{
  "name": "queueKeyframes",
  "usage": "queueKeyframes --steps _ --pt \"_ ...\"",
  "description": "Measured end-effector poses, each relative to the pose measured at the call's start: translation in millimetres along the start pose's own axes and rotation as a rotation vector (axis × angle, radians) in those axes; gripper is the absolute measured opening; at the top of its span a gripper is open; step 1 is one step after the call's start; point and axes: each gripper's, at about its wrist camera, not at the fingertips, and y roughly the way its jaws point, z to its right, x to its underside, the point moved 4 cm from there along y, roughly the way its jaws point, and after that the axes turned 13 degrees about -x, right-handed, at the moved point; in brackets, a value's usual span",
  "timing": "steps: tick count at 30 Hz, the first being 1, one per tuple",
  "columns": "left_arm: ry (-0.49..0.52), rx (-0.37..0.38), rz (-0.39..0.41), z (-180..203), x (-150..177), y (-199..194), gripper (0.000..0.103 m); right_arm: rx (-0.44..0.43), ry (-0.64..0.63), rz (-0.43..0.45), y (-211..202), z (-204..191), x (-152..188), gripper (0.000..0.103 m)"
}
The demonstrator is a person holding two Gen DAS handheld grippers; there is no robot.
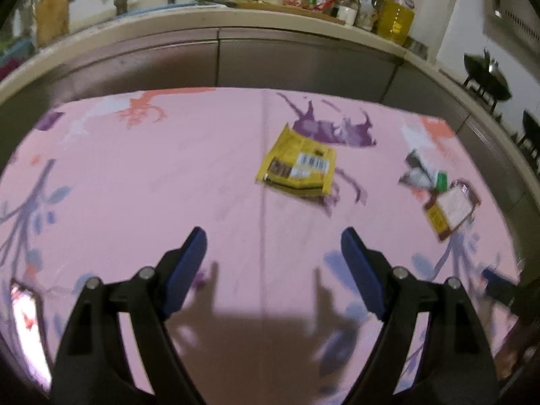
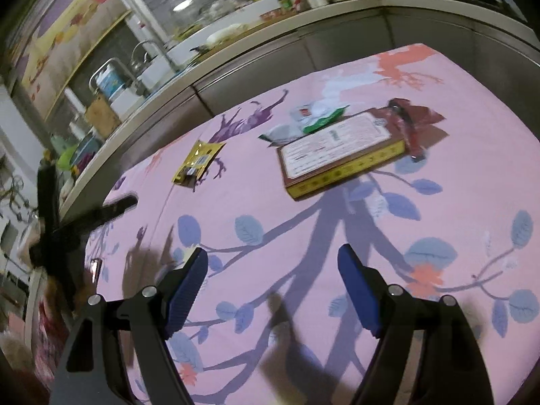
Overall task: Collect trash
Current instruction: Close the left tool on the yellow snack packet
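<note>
A yellow wrapper [image 1: 298, 165] lies flat on the pink patterned tablecloth [image 1: 168, 175], ahead and slightly right of my open, empty left gripper [image 1: 273, 239]. It also shows in the right wrist view [image 2: 197, 162]. A flat cardboard box [image 2: 341, 152] lies ahead of my open, empty right gripper [image 2: 271, 263]. A white and green wrapper [image 2: 312, 118] lies behind the box and a dark red wrapper [image 2: 413, 121] at its right end. In the left wrist view the box [image 1: 450, 206] and the white and green wrapper [image 1: 423, 173] sit at the right.
A grey cabinet front [image 1: 216, 60] with a pale counter edge runs along the table's far side. Bottles and jars [image 1: 368, 3] crowd the counter. The left gripper's dark body [image 2: 67, 222] shows at the left of the right wrist view. A phone-like object [image 1: 28, 330] lies at the table's left edge.
</note>
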Motion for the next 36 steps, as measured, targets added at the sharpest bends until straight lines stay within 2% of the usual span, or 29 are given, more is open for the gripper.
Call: queueKeyframes --steps 3,5,7,11,15,17,24,25,27,29,36 --pt "-0.003 0.018 0.009 -2 -32 22 0.076 0.014 -0.034 0.0 4 -3 -1 0.071" --pt "0.001 0.051 -0.017 -1 -47 38 0.067 0.011 -0.031 0.006 4 -1 -3 0.07" --pt "0.0 0.112 -0.057 1 -61 57 0.064 0.011 -0.021 0.013 4 3 -5 0.07" --pt "0.002 0.213 -0.114 7 -83 92 0.062 0.015 0.003 0.016 5 15 -9 0.07" --pt "-0.003 0.258 -0.147 9 -100 120 0.062 0.014 0.026 0.01 9 22 -10 0.07" --pt "0.008 0.281 -0.148 13 -104 126 0.053 0.015 0.034 0.006 11 25 -10 0.07" --pt "0.116 0.285 -0.141 39 -108 138 0.04 0.015 0.06 -0.002 15 31 -9 0.07" --pt "0.134 0.289 -0.143 43 -107 139 0.032 0.017 0.06 -0.001 15 30 -8 0.07" --pt "0.159 0.289 -0.155 48 -103 141 0.024 0.02 0.06 0.0 14 29 -8 0.07" --pt "0.191 0.274 -0.169 53 -96 143 0.01 0.02 0.064 0.005 13 30 -8 0.07" --pt "0.194 0.281 -0.164 54 -71 124 0.003 0.016 0.055 0.02 7 26 -8 0.07"
